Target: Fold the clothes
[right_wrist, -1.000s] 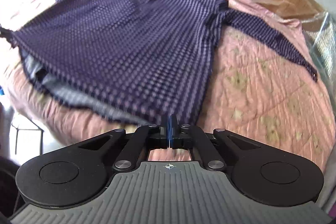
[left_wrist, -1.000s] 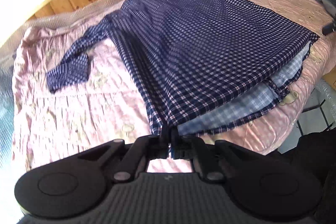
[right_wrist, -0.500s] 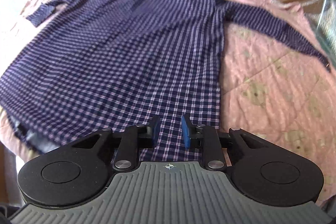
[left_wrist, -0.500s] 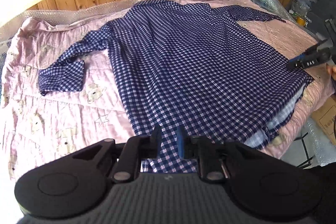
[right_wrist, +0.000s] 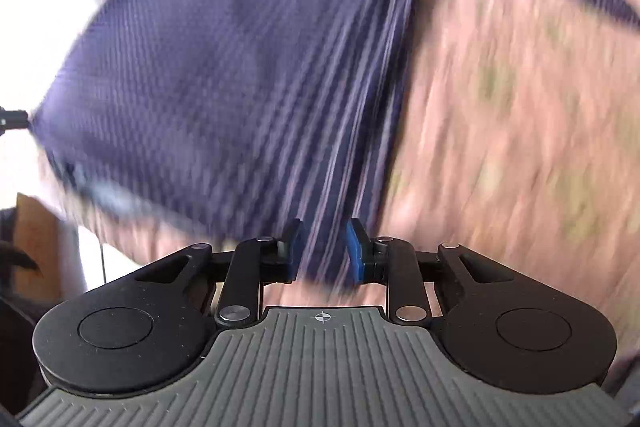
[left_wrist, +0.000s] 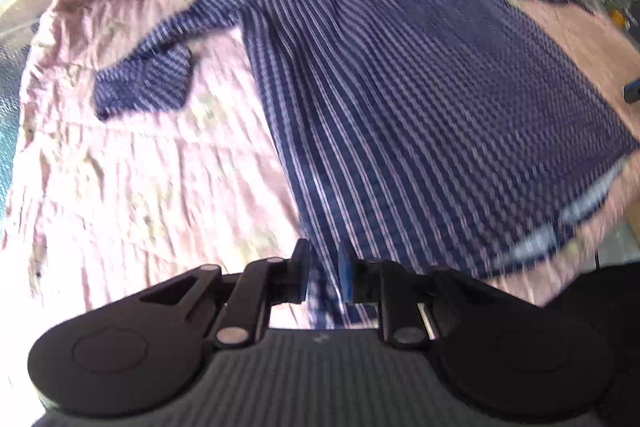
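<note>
Shirt (left_wrist: 420, 99), navy checked, spread flat on pink bed quilt (left_wrist: 152, 187), filling centre of both frames. Step judged: hem just let go. Left hand-held gripper (left_wrist: 323, 277) released; right hand-held gripper (right_wrist: 323, 251) opening, cloth between jaws, unpinched. Next: reaching for sleeve (left_wrist: 148, 87), upper left. Bare quilt beside it; hem near bed edge, lower right.
</note>
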`<control>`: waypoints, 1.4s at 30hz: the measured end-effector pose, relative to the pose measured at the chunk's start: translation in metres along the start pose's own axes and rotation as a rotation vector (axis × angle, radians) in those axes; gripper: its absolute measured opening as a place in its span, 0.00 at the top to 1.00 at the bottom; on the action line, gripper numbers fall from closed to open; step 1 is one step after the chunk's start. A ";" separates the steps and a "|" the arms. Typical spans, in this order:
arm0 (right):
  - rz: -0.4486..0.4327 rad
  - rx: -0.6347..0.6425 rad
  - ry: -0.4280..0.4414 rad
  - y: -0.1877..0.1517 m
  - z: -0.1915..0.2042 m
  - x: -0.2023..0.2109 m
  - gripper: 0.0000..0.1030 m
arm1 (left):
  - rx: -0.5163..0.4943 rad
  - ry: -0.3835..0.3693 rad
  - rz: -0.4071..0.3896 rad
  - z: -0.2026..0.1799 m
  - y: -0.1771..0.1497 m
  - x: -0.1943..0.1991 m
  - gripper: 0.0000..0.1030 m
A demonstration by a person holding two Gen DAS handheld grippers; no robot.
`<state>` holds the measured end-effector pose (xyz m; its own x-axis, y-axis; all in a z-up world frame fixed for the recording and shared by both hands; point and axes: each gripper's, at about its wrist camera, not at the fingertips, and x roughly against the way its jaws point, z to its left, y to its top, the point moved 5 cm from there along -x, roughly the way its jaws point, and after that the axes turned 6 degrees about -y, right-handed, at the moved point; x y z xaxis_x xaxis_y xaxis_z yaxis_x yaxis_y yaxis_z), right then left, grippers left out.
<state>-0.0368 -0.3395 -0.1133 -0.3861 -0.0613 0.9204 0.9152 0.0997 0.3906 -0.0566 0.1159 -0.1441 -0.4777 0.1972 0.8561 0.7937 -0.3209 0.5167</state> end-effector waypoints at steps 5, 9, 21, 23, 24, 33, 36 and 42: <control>-0.152 0.080 -0.026 0.145 -0.006 -0.016 0.61 | -0.017 0.066 -0.143 0.025 0.155 -0.046 0.79; -0.252 0.208 -0.064 0.263 0.019 -0.071 0.56 | -0.045 0.158 -0.155 0.037 0.264 -0.133 0.65; -0.159 0.248 -0.062 0.326 -0.133 -0.122 0.50 | 0.066 0.366 0.110 0.158 0.267 -0.250 0.46; -0.128 0.191 -0.088 0.310 -0.169 -0.108 0.51 | 0.082 0.376 0.139 0.172 0.263 -0.239 0.55; -0.107 0.171 -0.101 0.305 -0.180 -0.103 0.52 | 0.068 0.407 0.181 0.177 0.264 -0.237 0.76; -0.269 0.204 -0.008 0.376 -0.099 -0.030 0.61 | -0.045 0.112 -0.069 0.121 0.378 -0.244 0.68; -0.246 0.221 0.022 0.405 -0.060 -0.066 0.64 | -0.085 0.094 -0.031 0.105 0.396 -0.295 0.69; -0.181 0.187 -0.028 0.402 -0.073 -0.105 0.73 | 0.038 0.170 -0.041 0.169 0.382 -0.315 0.45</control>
<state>0.3802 -0.3659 -0.0543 -0.5471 -0.0681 0.8343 0.7944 0.2720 0.5431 0.4606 0.0880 -0.2169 -0.5641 0.0492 0.8242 0.7843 -0.2801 0.5535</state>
